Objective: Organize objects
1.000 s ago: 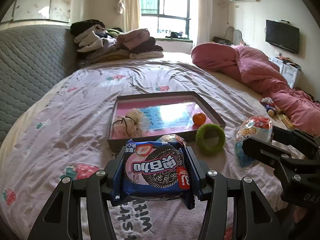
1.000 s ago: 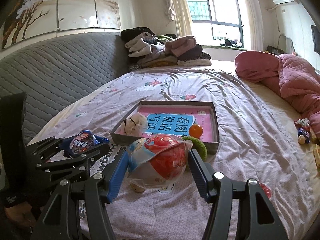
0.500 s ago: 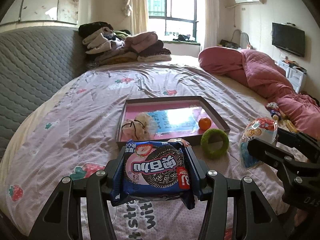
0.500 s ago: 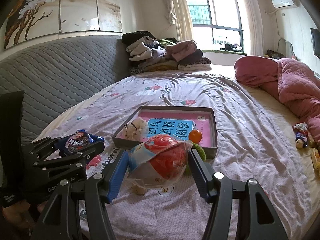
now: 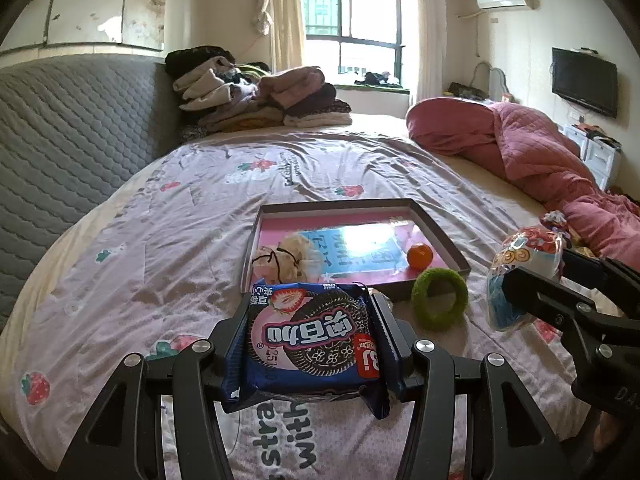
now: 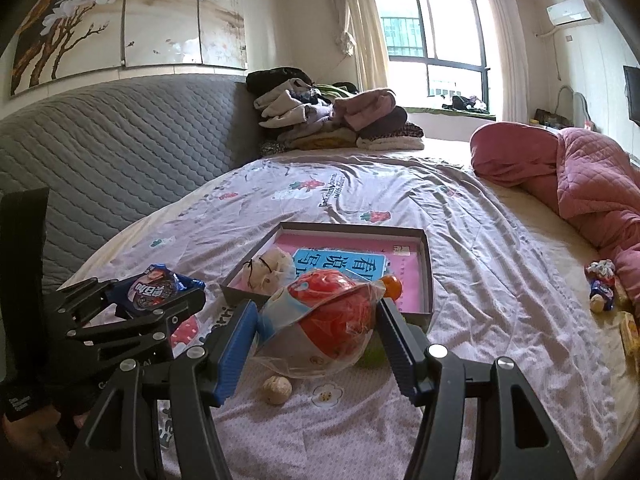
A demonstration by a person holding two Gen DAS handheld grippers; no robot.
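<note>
Left gripper [image 5: 312, 340] fingers clenched on cookie pack [image 5: 310, 338]; right gripper [image 6: 316, 324] fingers clamped on crinkly red snack bag [image 6: 324, 312] — both held above bed, tray [image 5: 436, 236] at 12 o'clock. Risks: slick film slipping out; drop landing on orange [image 5: 420, 257] or green ring [image 5: 440, 298] at tray's 5 o'clock — short of tray.

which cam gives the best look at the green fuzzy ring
The left wrist view: the green fuzzy ring lies whole on the bedsheet, just in front of the tray. In the right wrist view only a sliver shows behind the bagged toy.
</note>
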